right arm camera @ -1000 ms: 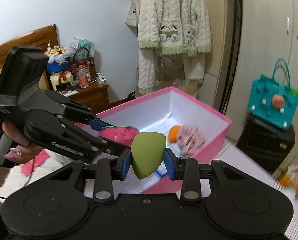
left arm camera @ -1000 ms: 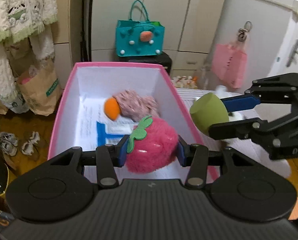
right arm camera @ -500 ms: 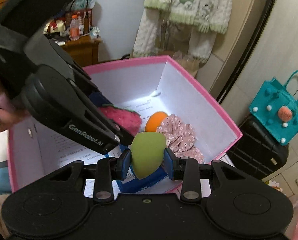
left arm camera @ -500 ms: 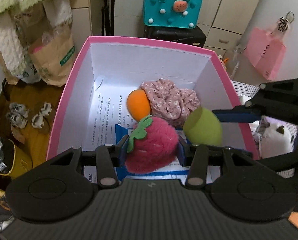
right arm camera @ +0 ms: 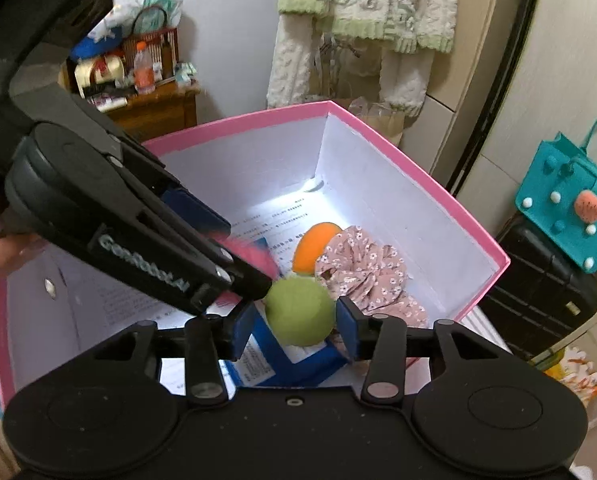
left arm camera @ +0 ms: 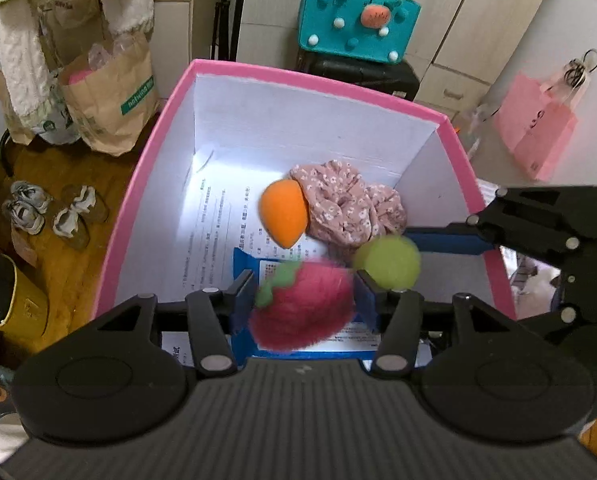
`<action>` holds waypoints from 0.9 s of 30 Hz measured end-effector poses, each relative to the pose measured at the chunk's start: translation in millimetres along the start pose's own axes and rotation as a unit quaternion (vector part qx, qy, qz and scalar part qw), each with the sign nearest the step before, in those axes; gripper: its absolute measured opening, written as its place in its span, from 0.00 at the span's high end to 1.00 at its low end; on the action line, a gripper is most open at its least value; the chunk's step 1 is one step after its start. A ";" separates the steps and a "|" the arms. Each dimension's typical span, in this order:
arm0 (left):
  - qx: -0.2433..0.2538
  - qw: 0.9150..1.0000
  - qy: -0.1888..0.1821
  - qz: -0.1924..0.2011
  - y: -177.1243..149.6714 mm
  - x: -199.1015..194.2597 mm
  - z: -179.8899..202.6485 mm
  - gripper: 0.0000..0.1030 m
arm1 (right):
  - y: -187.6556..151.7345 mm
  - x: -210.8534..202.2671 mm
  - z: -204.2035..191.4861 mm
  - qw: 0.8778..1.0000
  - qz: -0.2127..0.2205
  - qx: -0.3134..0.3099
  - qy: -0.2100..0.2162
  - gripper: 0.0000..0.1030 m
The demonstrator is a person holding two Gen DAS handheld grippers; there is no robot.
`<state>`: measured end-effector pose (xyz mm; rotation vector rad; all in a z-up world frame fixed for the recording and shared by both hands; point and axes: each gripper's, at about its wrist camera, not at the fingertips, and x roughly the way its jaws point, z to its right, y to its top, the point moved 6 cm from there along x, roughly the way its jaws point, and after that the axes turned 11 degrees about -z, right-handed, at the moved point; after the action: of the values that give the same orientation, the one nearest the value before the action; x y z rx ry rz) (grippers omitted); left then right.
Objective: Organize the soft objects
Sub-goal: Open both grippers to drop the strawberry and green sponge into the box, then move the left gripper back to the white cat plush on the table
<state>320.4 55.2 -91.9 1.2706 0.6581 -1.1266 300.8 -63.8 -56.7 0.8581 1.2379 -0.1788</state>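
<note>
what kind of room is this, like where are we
Most likely a bedroom in a home. Knit pyjamas hang by wardrobe doors, a cluttered wooden nightstand stands by the wall, and shoes sit on the wood floor.

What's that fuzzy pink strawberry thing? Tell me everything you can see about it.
The pink strawberry is a fluffy plush toy with a flat green felt leaf on its upper left side. It looks soft and furry, and it is blurred here, so fine detail is lost. It sits between the blue pads of the left gripper, whose fingers look spread; whether they touch it is unclear. It hangs over the near end of the pink box, above blue-edged printed paper, with the green sponge at its upper right.
</note>
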 end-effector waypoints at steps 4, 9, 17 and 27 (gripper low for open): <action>0.021 0.999 0.020 0.043 -4.5 -19.2 3.3 0.41 | -3.0 -15.1 0.1 1.000 0.022 0.015 -0.003 0.51; 0.039 0.997 0.010 0.066 -23.1 -45.1 5.7 0.41 | -13.4 -48.1 2.3 0.997 0.051 0.057 0.002 0.51; 0.067 0.995 0.008 0.075 -54.2 -79.1 15.1 0.37 | -37.2 -94.1 -4.5 0.992 0.078 0.100 0.012 0.51; 0.130 0.988 0.007 0.078 -93.9 -129.5 43.6 0.32 | -70.9 -145.4 -30.4 0.990 0.085 0.111 0.025 0.50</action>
<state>179.7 58.5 -4.1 1.5243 0.4219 -1.0991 186.8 -138.7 35.3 1.1638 1.1982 -0.1606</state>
